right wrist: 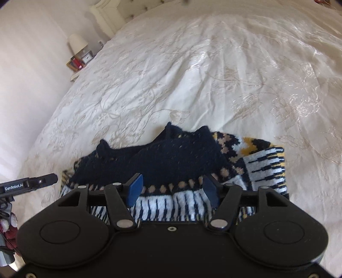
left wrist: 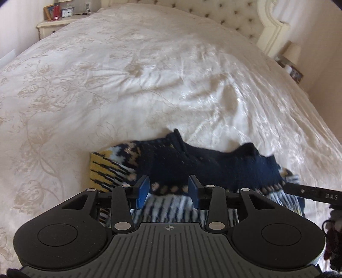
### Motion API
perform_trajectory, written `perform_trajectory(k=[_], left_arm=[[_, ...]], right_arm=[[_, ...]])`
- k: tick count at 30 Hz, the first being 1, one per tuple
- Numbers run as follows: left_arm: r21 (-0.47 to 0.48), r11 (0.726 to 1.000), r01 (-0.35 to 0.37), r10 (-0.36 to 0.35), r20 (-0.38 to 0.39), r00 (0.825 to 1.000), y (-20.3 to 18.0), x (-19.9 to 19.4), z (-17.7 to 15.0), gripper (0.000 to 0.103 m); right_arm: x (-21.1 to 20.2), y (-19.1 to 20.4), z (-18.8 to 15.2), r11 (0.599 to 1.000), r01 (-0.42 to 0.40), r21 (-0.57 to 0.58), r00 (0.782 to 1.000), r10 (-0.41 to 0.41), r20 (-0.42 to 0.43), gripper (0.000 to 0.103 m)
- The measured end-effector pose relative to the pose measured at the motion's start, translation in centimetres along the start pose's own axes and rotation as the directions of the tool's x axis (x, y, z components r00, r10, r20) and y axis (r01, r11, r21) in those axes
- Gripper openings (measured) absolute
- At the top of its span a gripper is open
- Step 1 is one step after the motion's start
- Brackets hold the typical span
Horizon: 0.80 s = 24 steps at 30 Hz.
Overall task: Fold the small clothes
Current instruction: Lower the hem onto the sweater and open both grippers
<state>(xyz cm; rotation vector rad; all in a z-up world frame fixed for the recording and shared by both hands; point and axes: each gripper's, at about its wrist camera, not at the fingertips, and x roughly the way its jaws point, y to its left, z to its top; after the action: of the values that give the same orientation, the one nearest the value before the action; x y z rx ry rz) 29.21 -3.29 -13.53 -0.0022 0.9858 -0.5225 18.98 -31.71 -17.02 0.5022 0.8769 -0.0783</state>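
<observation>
Sweater (left wrist: 192, 166): navy knit with yellow, white and tan pattern, lying folded on the bedspread (left wrist: 128, 85) near its close edge. Left gripper (left wrist: 168, 188): over the sweater's near hem, blue pads apart, nothing clamped. Right gripper (right wrist: 172, 188): likewise over the hem, pads wider apart, empty. Nightstand (left wrist: 53, 23) beyond the bed; lamp (right wrist: 78, 43) beside the headboard (left wrist: 235, 17).

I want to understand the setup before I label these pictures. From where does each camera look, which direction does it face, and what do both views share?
Left wrist: sits on the left gripper, looking down along its open blue fingers at the knitted sweater; the right gripper's tip enters at the right.
Right wrist: sits on the right gripper, jaws open, facing the same sweater; the left gripper's tip enters at the left.
Shared: the sweater, the bedspread and the headboard.
</observation>
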Motion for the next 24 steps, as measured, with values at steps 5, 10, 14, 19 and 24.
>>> perform_trajectory(k=[5,10,14,19,24], left_arm=[[0.069,0.998,0.009,-0.004,-0.064,0.998,-1.6,1.7,-1.8,0.039],[0.050,0.996,-0.074,0.078,-0.074,0.994,0.2,3.5,-1.1,0.039],[0.062,0.987,-0.149,0.155,-0.106,0.982,2.5,5.7,0.2,0.039],[0.149,0.974,-0.169,0.188,-0.125,0.974,3.1,7.5,0.6,0.050],[0.159,0.969,-0.189,0.208,-0.118,0.971,2.8,7.5,0.2,0.054]], right_arm=[[1.5,2.4,-1.7,0.994,-0.026,-0.110,0.996,0.017,-0.082,0.069],[3.7,2.7,-1.6,0.982,0.007,-0.191,0.991,-0.032,-0.127,0.070],[5.6,1.5,-0.7,0.970,0.069,-0.231,0.984,-0.105,-0.146,0.069],[7.0,1.2,0.3,0.954,0.096,-0.285,0.976,-0.146,-0.160,0.069],[7.0,1.2,0.0,0.958,0.095,-0.271,0.977,-0.142,-0.157,0.070]])
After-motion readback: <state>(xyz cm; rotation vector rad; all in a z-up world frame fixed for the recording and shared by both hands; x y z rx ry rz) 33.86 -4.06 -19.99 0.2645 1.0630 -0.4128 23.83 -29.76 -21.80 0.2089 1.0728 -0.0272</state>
